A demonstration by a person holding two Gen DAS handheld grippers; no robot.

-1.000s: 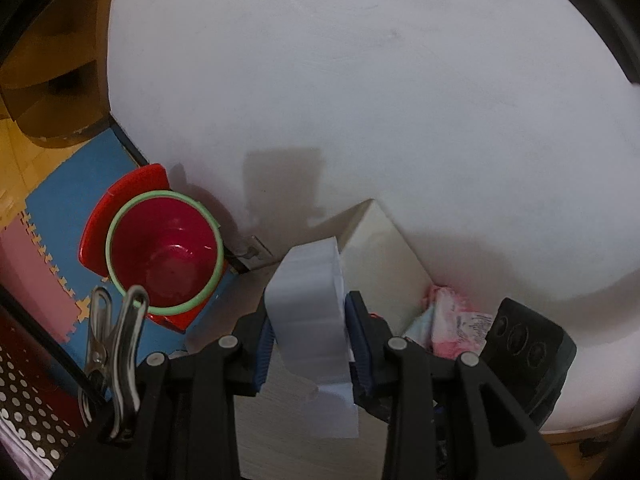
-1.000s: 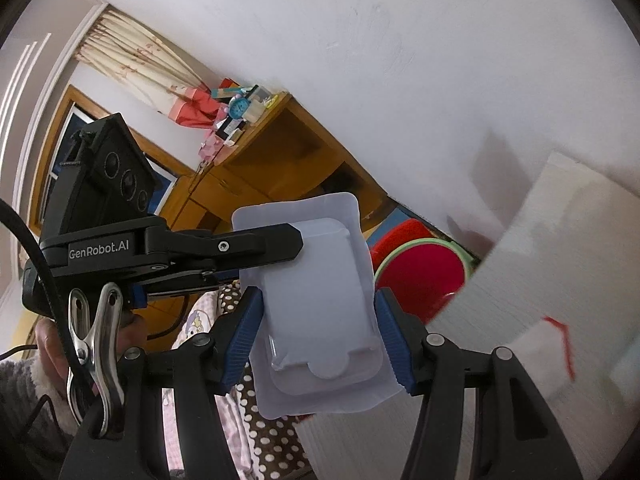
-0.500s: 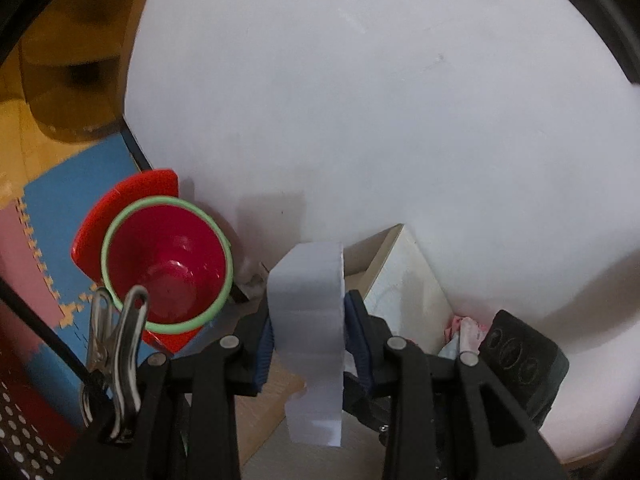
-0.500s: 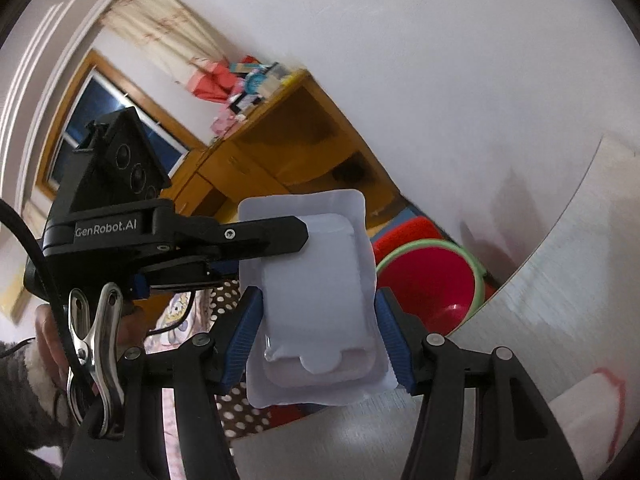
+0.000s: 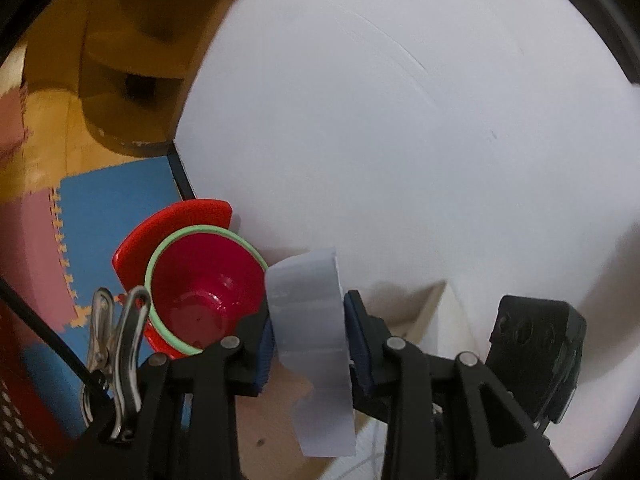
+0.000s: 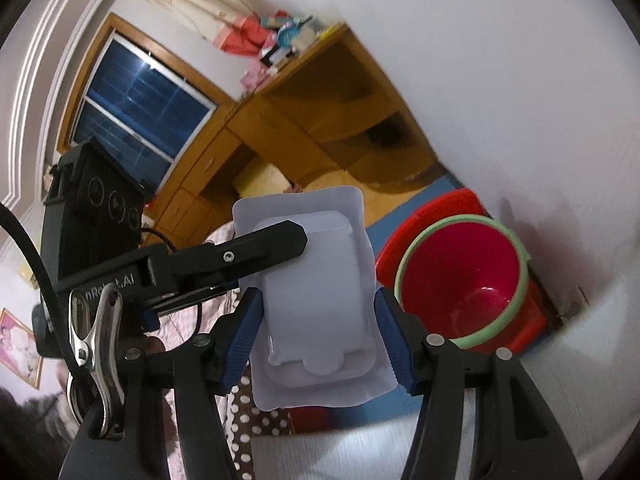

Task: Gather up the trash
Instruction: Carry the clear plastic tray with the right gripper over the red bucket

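I carry two scraps toward the red bin (image 5: 200, 300) on the floor by the wall: my left gripper (image 5: 308, 332) pinches a folded white paper strip (image 5: 312, 320) and my right gripper (image 6: 318, 328) clamps a clear plastic blister tray (image 6: 316, 300), both held ahead for dropping in.

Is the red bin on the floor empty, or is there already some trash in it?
Empty: both wrist views look into the red bin and show only its bare, shiny red bottom.
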